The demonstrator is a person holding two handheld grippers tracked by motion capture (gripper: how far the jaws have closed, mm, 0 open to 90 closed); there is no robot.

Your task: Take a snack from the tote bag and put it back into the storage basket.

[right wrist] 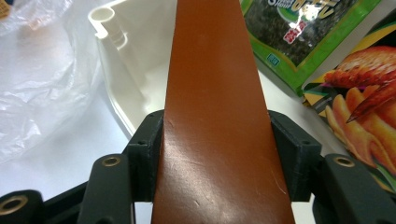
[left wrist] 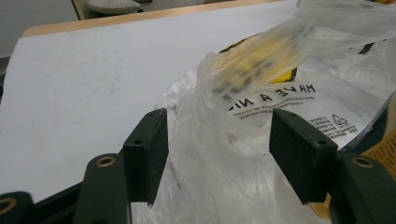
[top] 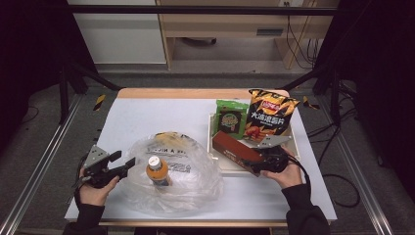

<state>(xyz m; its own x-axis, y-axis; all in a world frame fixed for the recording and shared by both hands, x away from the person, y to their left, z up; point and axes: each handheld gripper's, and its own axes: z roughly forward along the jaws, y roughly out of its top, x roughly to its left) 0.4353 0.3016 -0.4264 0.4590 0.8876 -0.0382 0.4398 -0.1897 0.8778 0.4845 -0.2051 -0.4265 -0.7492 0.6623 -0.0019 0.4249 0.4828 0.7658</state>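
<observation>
R claw point(right wrist: 215, 154) clamped on brown box point(right wrist: 217, 93), over near edge of white tray point(right wrist: 122, 60), right side of counter point(top: 147, 112). L claw point(left wrist: 224, 154) spread, film of plastic bag point(left wrist: 280, 93) loose btwn pads, no pinch. Risk: bag mouth unheld, box snags film or knocks bottle point(top: 157, 170) inside, near-centre.

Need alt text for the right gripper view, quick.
The right gripper has its black jaws closed on a long reddish-brown box that runs up over a white plastic tray. A green seaweed snack packet lies at upper right.
</observation>
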